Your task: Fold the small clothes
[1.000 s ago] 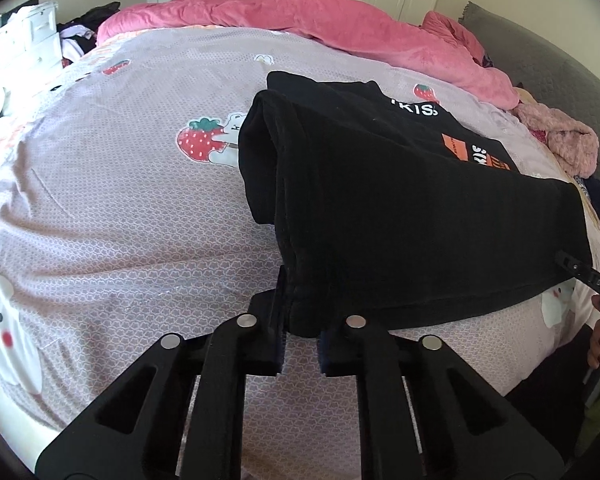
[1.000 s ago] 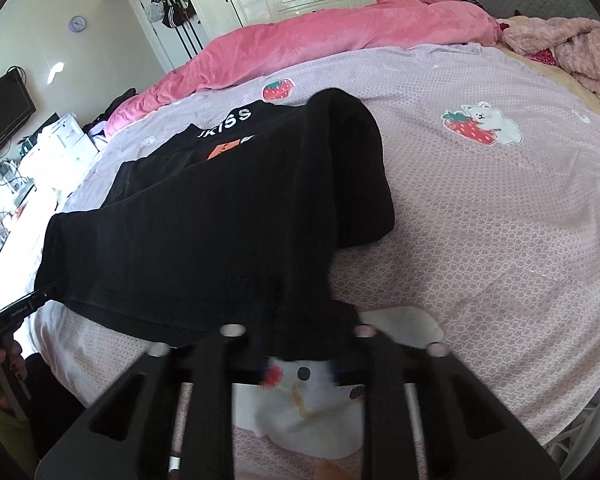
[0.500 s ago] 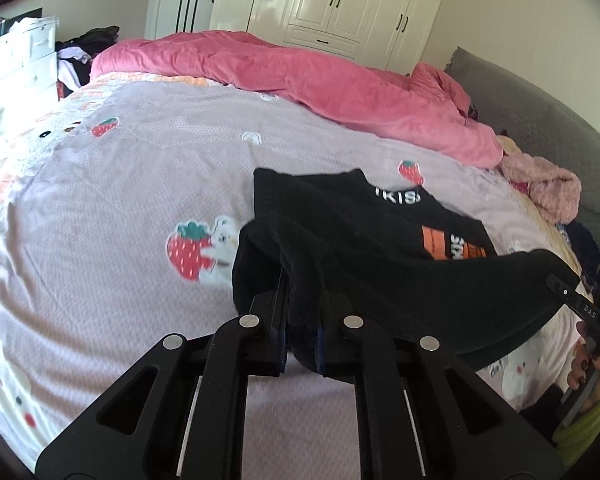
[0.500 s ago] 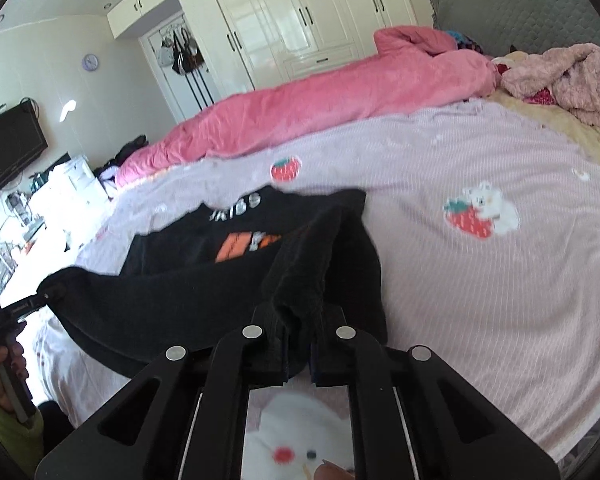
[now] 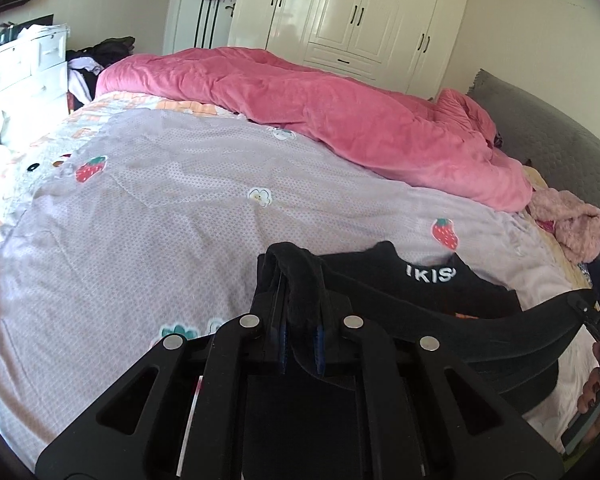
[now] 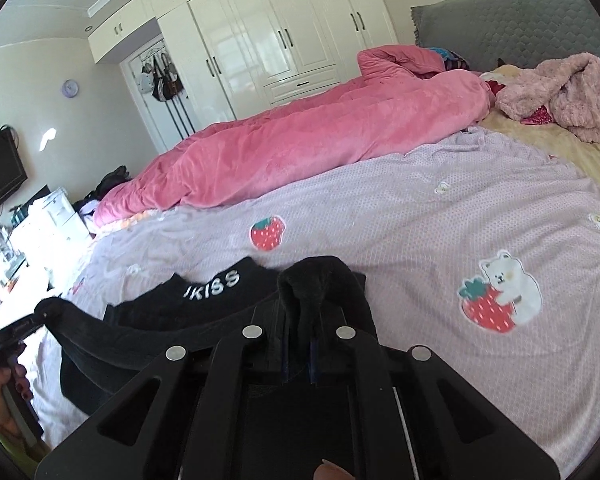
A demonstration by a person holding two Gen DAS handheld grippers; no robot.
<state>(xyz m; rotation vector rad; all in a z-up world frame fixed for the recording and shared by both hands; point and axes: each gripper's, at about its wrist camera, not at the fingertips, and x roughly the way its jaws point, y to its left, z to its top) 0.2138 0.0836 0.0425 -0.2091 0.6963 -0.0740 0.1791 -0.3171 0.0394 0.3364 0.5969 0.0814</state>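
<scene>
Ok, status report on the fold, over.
Left gripper and right gripper both shut on black garment. Hem raised between them over the lilac sheet. Nothing in the way.

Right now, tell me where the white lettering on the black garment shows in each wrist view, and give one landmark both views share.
Left wrist view: the white lettering sits right of centre, lower half, right of the left gripper pinching the black garment.
Right wrist view: the lettering sits left of centre, lower half, left of the right gripper.
Shared landmark: the pink duvet along the far side of the bed.
</scene>
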